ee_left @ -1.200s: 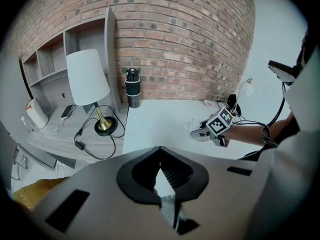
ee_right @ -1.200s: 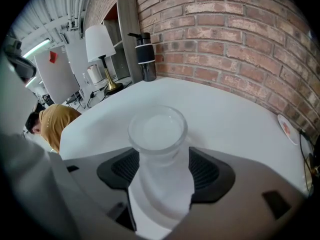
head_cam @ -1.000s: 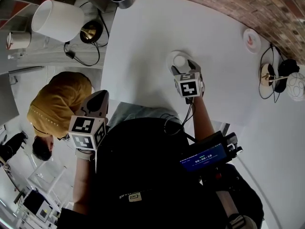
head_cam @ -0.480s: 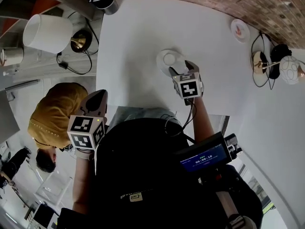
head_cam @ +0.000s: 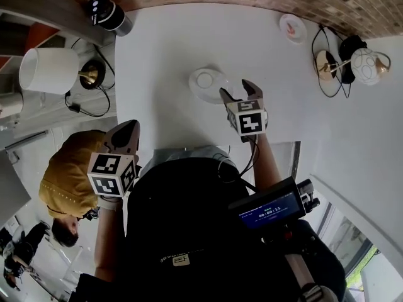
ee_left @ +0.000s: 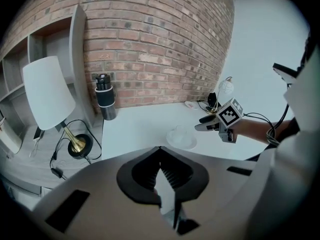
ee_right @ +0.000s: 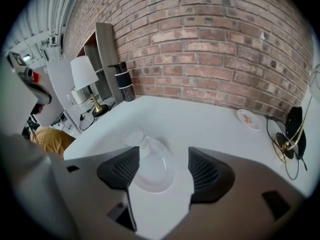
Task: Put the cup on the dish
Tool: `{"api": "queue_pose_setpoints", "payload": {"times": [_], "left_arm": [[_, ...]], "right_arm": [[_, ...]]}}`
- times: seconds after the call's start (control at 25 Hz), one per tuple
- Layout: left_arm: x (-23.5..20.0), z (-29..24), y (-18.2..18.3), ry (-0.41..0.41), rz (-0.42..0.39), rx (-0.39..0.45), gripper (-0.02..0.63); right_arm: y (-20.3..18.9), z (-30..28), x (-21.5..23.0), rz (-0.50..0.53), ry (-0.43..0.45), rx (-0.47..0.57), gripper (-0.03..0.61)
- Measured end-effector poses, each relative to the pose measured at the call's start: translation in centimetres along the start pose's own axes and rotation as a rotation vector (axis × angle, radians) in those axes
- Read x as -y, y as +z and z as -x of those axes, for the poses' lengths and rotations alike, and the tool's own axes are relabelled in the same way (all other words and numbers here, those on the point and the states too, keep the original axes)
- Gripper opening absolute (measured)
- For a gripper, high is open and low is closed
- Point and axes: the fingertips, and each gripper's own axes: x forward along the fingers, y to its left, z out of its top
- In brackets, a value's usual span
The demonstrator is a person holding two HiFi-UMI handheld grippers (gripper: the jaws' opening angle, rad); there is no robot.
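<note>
Clear cup [ee_right: 134,138] stands on round white dish [ee_right: 162,176], just ahead of right tool [ee_right: 160,170]; jaws wide apart, empty. Left tool [ee_left: 162,176] closed, empty, off the white counter [head_cam: 189,36].

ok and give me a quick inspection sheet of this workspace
surface: white table against the brick wall
job's things: clear cup stands on the white dish, near its edge
clutter: small plate, black flask
grippers: right gripper open, empty, facing the dish; left gripper shut, empty, off the table
cables: black lead by the white-shade lamp; more by the globe lamp
surroundings: person in a yellow top
</note>
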Motion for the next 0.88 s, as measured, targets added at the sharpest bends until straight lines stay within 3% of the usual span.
{"api": "queue_pose_setpoints", "payload": {"times": [0.56, 0.88], "left_arm": [[2.6, -2.3, 4.0, -0.108, -0.103, 0.034, 0.006], [3.6, -2.5, 6.5, -0.171, -0.107, 0.085, 0.006]], "right_arm": [[4.8, 7.9, 3.3, -0.035, -0.128, 0.191, 0.29], [9.1, 13.5, 3.2, -0.044, -0.153, 0.378, 0.288]]}}
